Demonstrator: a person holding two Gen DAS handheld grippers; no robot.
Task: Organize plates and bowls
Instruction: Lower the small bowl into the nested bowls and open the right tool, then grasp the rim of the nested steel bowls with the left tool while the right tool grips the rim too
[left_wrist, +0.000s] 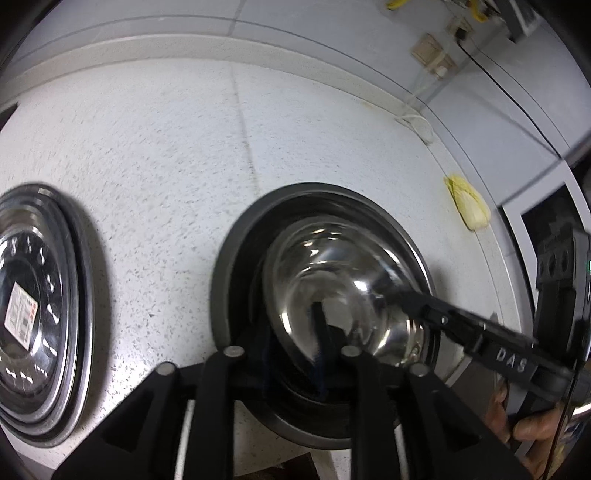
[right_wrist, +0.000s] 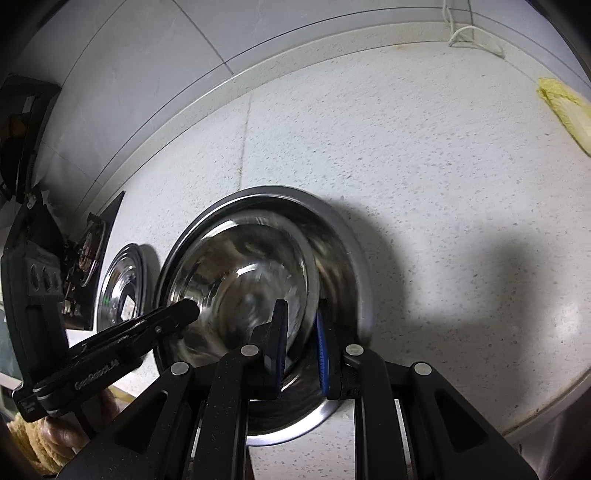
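A shiny steel bowl (left_wrist: 332, 273) (right_wrist: 236, 288) sits inside a wider steel bowl (left_wrist: 221, 266) (right_wrist: 351, 243) on the speckled white counter. My right gripper (right_wrist: 301, 343) is shut on the inner bowl's near rim, with one blue pad inside and one outside. In the left wrist view my right gripper (left_wrist: 399, 295) reaches the rim from the right. My left gripper (left_wrist: 291, 343) (right_wrist: 188, 308) stands open at the opposite rim, its fingers apart with the thin rim between them. A stack of steel plates (left_wrist: 55, 258) (right_wrist: 122, 284) with a paper sticker lies to the left.
A yellow cloth (left_wrist: 469, 206) (right_wrist: 565, 107) lies by the back wall on the right. A stove burner (right_wrist: 88, 243) sits beyond the plates at the left. Wall sockets (left_wrist: 428, 48) and a white cable (left_wrist: 417, 122) are on the tiled wall. A person's hand (left_wrist: 532, 424) holds each gripper.
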